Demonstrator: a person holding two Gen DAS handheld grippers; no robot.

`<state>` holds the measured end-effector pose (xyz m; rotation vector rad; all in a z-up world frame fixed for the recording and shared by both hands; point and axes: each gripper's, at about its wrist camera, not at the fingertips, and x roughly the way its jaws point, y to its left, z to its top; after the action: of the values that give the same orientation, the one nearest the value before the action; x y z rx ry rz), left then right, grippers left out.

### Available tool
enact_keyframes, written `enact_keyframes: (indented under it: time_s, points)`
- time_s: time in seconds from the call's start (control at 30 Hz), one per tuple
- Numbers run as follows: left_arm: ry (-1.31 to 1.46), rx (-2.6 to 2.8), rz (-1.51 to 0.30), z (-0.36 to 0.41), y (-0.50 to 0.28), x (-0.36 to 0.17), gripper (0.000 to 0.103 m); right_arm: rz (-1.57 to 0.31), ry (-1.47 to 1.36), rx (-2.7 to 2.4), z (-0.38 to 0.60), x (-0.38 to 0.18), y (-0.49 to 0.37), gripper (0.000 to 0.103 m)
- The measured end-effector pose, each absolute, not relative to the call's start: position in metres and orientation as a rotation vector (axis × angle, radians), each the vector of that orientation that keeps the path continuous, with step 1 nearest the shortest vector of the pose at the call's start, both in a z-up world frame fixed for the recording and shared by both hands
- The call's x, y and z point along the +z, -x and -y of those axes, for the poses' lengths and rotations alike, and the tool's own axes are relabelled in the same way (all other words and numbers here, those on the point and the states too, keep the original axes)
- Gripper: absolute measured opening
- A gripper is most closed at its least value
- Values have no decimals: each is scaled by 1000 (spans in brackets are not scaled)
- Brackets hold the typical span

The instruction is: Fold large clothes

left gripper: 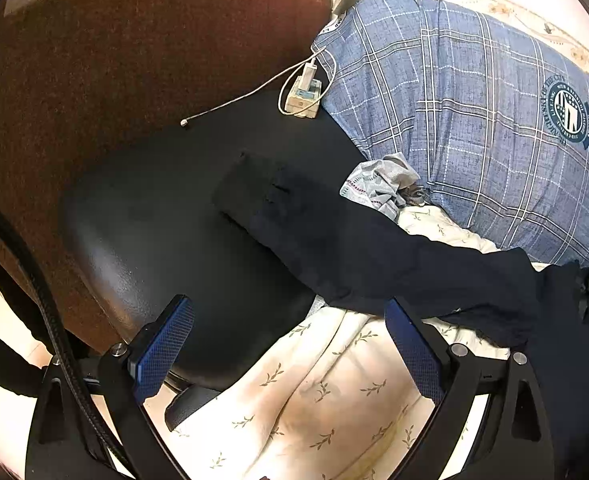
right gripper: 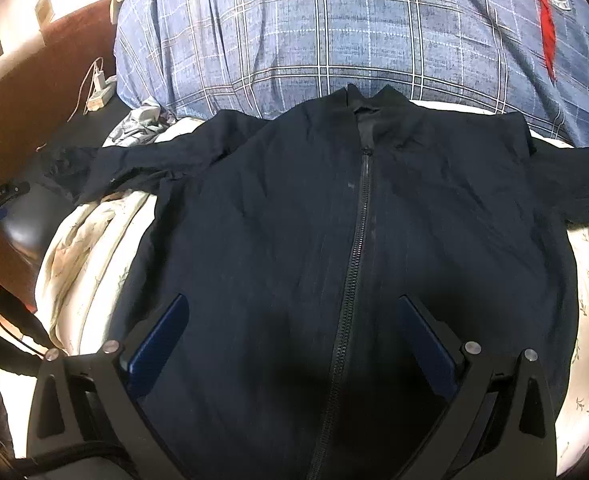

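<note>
A dark navy zip jacket (right gripper: 294, 220) lies face up on the bed, zipper closed, collar at the far end, both sleeves spread out sideways. My right gripper (right gripper: 290, 312) is open and empty, hovering over the jacket's lower front, astride the zipper. In the left wrist view the jacket's left sleeve (left gripper: 334, 240) stretches from the bed onto a black seat (left gripper: 166, 216), cuff at the far end. My left gripper (left gripper: 288, 312) is open and empty, just short of the sleeve's near edge.
A blue plaid quilt (right gripper: 334, 40) is piled behind the jacket. A floral cream sheet (left gripper: 314, 400) covers the bed. A white power strip with cable (left gripper: 304, 96) and a small grey crumpled cloth (left gripper: 382, 184) lie near the sleeve. A brown headboard (left gripper: 114, 60) stands at left.
</note>
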<state>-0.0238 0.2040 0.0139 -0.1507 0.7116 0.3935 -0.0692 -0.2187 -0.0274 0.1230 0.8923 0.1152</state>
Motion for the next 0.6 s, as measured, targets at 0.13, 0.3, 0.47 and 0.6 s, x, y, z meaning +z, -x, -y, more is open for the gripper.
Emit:
enact_keyframes:
  time_s: [0.13,0.3,0.47,0.6]
  points:
    - [141,398,-713,-205,21,14,97,-892,-99,121,215,-28,69,103]
    - [158,391,-736,-215,14,9,97,-889,-95,150,207,-26,62,103]
    - [517,189,-807,-274,-6,-7,97,-895,-67,173,198,-28,65,103]
    - [648,175,-864,-308,-20,-34,97,-903,-37,185,190,-30,66,103]
